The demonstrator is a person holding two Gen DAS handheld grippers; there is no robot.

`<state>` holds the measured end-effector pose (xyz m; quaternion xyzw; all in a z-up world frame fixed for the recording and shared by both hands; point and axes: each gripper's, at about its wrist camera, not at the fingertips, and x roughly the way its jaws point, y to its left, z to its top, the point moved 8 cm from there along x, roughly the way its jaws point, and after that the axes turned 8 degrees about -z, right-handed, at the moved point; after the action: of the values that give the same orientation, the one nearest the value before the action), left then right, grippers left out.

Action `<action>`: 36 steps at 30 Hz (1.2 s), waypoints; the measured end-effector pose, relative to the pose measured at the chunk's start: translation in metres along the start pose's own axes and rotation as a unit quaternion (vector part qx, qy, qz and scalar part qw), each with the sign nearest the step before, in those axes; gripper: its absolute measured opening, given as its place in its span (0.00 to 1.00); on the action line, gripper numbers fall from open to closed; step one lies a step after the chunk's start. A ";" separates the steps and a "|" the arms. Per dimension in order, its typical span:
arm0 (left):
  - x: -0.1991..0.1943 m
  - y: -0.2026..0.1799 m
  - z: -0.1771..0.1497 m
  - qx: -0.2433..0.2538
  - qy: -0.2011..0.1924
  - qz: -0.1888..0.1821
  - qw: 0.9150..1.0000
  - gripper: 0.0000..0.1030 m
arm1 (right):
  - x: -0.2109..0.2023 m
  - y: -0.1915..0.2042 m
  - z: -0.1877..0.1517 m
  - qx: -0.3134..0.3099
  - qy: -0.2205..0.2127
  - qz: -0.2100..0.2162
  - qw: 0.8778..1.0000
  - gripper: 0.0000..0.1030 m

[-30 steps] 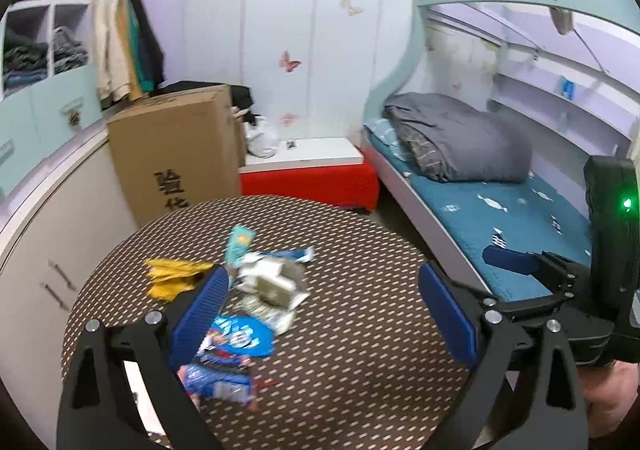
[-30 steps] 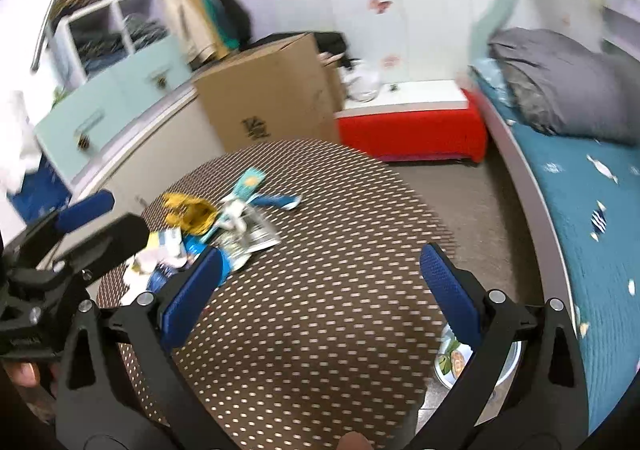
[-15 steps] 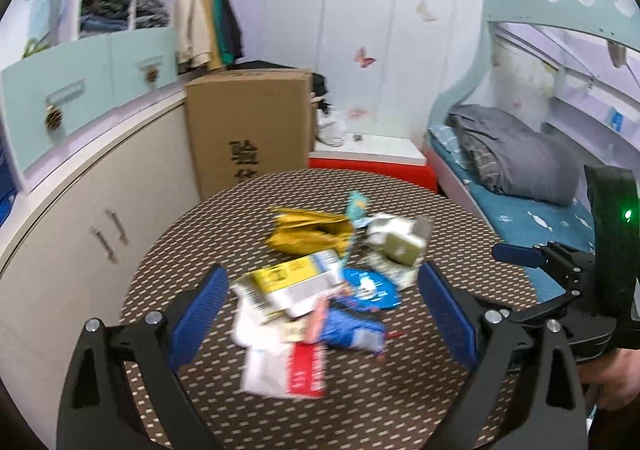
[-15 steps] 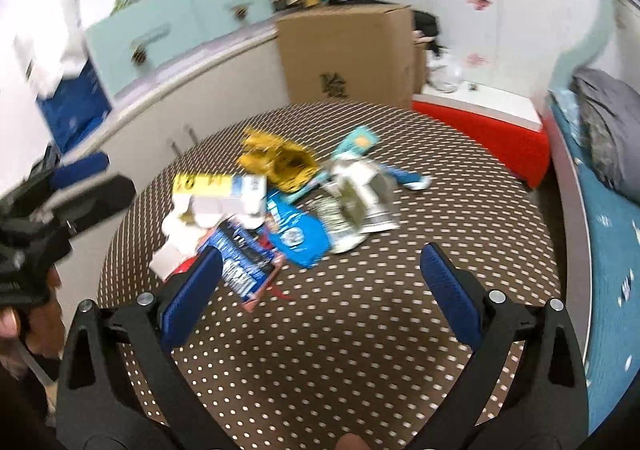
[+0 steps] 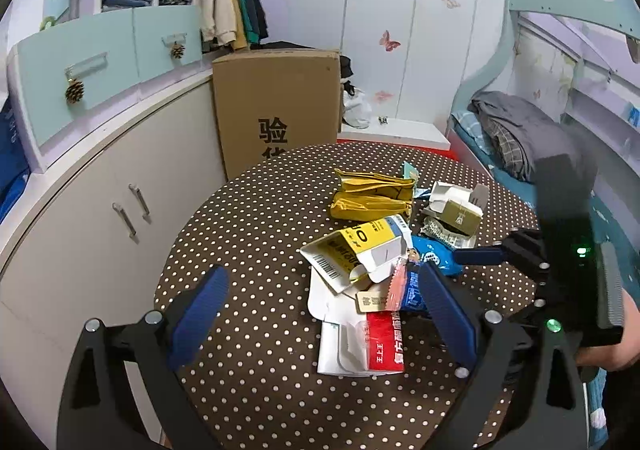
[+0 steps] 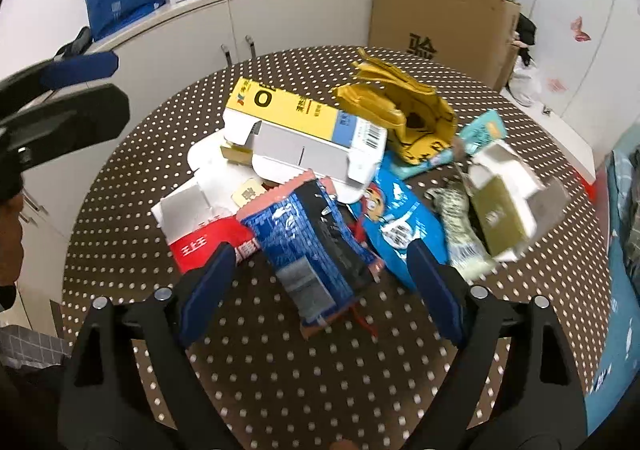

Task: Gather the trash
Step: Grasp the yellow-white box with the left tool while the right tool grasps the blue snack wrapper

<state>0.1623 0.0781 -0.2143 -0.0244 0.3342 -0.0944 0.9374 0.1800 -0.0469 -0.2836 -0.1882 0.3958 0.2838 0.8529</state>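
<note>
A heap of trash lies on the round table [image 6: 280, 370], which wears a brown cloth with white dots. Nearest the right gripper [image 6: 320, 286] is a blue snack wrapper [image 6: 316, 246], crumpled, with a pink serrated edge; its long axis runs from the far left down toward the near right in the right wrist view, and its near end lies between the 2 blue pads, which are closing without touching it yet. To its left a flattened red-and-white carton [image 6: 200, 226] lies flat, partly under it. Behind them a yellow-and-white box [image 6: 300, 130] with an open flap and a barcode rests on top of the heap, its length running left to right. Farther back is a crumpled yellow bag [image 6: 404, 110], and to the right a round-cornered blue packet [image 6: 400, 226], a teal wrapper [image 6: 480, 134] and an olive-and-white box [image 6: 508, 206] with its flaps open, tilted. The left gripper [image 5: 320, 314] hangs over the near left part of the table with its jaws wide and nothing between them, its right pad just beside the red-and-white carton. A large cardboard box [image 5: 280, 106] stands on the floor behind the table.
</note>
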 end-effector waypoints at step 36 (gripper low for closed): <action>0.067 -0.034 0.007 0.138 0.075 -0.093 0.983 0.38 | -0.087 -0.118 -0.053 0.207 -0.048 0.002 0.977 0.40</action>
<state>0.2126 0.0315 -0.2470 0.0815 0.3839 -0.2284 0.8910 0.1786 -0.1959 -0.2367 0.0068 0.4051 0.2064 0.8906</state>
